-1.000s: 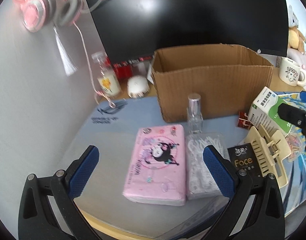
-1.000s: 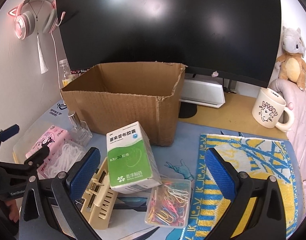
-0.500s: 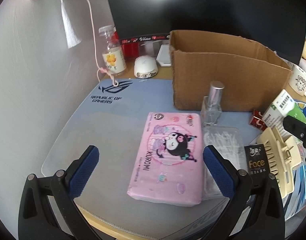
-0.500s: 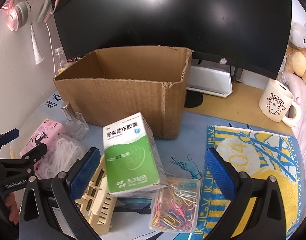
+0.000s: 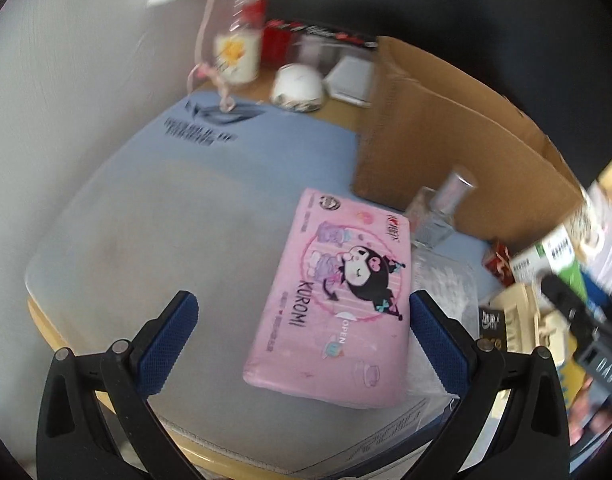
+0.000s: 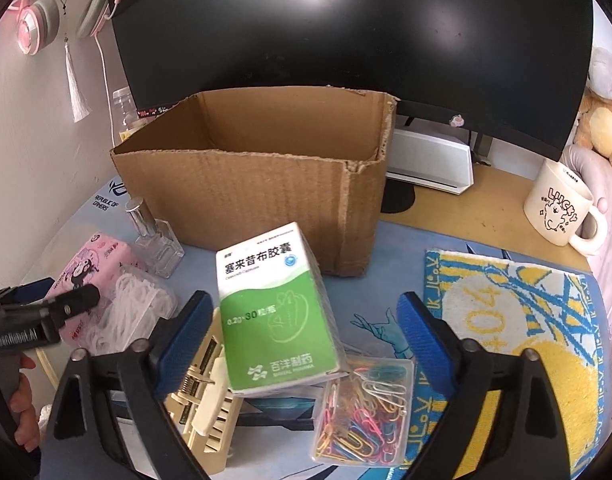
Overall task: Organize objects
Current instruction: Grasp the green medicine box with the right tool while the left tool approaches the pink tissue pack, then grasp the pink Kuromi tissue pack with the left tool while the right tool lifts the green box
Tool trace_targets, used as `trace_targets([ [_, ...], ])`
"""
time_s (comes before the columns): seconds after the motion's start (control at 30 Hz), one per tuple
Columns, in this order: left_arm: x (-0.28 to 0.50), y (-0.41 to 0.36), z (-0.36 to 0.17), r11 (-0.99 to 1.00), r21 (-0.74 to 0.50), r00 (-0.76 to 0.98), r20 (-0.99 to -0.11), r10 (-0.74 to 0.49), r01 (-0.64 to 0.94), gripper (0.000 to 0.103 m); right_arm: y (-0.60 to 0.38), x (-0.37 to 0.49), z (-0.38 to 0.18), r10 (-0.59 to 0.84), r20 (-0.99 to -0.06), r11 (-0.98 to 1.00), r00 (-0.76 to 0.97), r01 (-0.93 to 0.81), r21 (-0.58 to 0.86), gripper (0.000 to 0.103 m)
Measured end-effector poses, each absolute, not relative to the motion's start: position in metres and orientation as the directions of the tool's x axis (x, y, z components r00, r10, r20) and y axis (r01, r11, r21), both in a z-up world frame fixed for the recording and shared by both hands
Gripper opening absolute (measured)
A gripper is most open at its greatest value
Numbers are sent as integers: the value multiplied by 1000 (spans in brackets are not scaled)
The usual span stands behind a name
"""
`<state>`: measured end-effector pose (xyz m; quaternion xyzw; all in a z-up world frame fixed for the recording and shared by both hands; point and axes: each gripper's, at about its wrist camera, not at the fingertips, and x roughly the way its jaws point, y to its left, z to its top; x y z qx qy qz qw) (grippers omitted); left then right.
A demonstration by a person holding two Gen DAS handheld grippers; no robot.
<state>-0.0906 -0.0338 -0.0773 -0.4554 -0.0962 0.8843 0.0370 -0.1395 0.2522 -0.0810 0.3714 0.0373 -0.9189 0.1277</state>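
Observation:
A pink Kuromi tissue pack lies on the blue desk mat, between and just ahead of the wide-open fingers of my left gripper; it also shows in the right wrist view. My right gripper is open around a green and white medicine box, not touching it. Behind stands an open cardboard box, seen also in the left wrist view. A glass perfume bottle and a bag of white bands sit by the tissues.
A case of coloured paper clips and a cream hair claw lie by the medicine box. A patterned towel, a mug, a black monitor, pink headphones and a small bottle surround the area.
My left gripper has swung left and down closer over the tissue pack. My right gripper has moved forward and lower over the medicine box. Both stay open.

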Motion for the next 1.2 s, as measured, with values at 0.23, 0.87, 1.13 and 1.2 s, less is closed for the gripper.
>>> trace_targets([
  [0.23,-93,-43,-81,-973,-209,-586,-802,112,100,103,250,-141,-83,-192,-694,-967,-694,255,13,95],
  [0.87,-78,-27,-52,-983,-181,-731,-671,125,-2,65,262,-125,-60,-293,-566,-953,-771,286,103,51],
  [1.13,-41,-30,2,-996,-89,-865,-501,21,28,66,280,-105,-41,-314,-533,-949,-786,273,157,51],
  [1.2,-39,-31,11,-996,-78,-875,-484,-1,44,66,284,-102,-35,-319,-523,-948,-790,272,167,51],
])
